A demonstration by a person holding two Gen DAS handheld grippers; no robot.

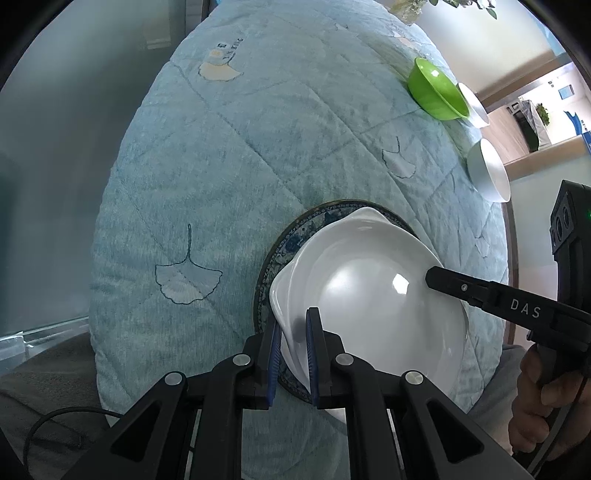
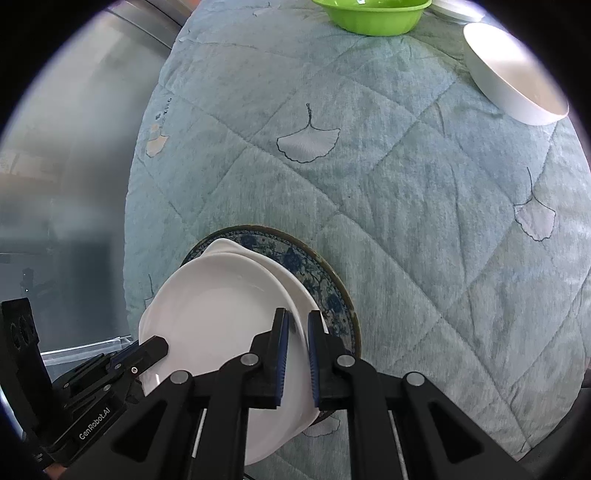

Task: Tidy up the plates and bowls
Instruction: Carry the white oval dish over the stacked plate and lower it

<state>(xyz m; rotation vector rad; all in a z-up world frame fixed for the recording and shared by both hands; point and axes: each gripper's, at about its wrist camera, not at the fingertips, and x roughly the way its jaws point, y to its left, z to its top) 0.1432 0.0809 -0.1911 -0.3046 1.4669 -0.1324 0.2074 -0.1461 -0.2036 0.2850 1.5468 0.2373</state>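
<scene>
A white plate [image 1: 369, 288] [image 2: 210, 317] with a lobed rim hangs low over a blue patterned plate [image 1: 284, 240] [image 2: 325, 288] lying on the quilted cloth. My left gripper [image 1: 295, 339] is shut on the white plate's near rim in the left wrist view. My right gripper [image 2: 298, 339] is shut on the opposite rim. Each gripper also shows in the other's view: the right gripper [image 1: 443, 280] reaching in from the right, the left gripper [image 2: 151, 350] from the lower left. A second white edge shows just beneath the held plate; I cannot tell whether it is another plate.
A green bowl [image 1: 436, 92] [image 2: 369, 18] and two white bowls [image 1: 487, 173] [image 2: 513, 74] stand at the far side of the pale blue quilted cloth [image 1: 240, 166] [image 2: 406, 184]. A person's hand [image 1: 543, 398] grips the right tool. The cloth's edge drops off on the left.
</scene>
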